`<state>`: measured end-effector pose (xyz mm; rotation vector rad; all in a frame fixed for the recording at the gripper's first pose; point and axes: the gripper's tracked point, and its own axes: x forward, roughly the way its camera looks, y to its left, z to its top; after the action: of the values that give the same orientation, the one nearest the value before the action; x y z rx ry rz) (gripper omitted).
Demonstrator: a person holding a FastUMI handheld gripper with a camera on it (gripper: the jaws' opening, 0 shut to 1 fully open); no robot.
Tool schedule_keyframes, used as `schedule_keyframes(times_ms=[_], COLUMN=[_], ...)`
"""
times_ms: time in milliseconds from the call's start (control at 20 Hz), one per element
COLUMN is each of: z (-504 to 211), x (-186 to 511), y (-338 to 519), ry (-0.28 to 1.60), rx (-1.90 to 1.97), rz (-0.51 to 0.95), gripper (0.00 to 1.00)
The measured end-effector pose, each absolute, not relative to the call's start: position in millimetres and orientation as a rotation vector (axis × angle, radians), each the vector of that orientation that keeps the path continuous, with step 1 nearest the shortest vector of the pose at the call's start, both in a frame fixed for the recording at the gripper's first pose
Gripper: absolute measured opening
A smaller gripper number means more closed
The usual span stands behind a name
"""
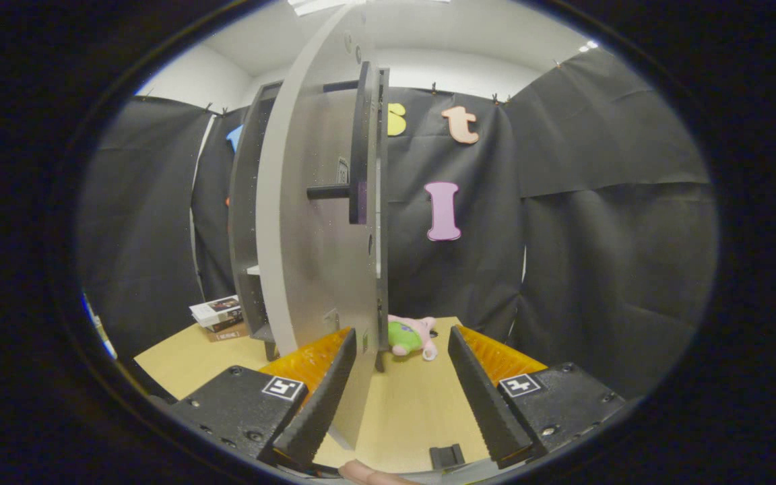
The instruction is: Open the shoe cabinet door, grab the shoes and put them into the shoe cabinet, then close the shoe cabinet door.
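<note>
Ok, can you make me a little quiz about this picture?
1. True or false: the cabinet door stands open.
2. What lies on the table just beyond the gripper? A) a shoe B) a ball C) a cup
3. What is stacked on the table left of the cabinet?

Key:
1. True; the door's edge sits between the open fingers.
2. A, the pink and green shoe.
3. Books.

Black cloth (pixel 603 202) hangs as the booth's wall, white wall (pixel 199 81) and ceiling light (pixel 317 5) above it. A pale wooden table (pixel 408 411) has books (pixel 218 318) stacked at its far left corner.
</note>
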<state>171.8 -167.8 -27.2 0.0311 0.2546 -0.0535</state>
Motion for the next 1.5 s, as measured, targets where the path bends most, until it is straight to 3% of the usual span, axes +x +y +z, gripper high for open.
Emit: schedule_keyframes(times_ms=[1100, 1500], z=[-52, -71], x=[219, 244], y=[-40, 69], ry=[0.289, 0.327], rx=[0.019, 0.138], rz=[0.044, 0.26], gripper=[0.91, 0.93])
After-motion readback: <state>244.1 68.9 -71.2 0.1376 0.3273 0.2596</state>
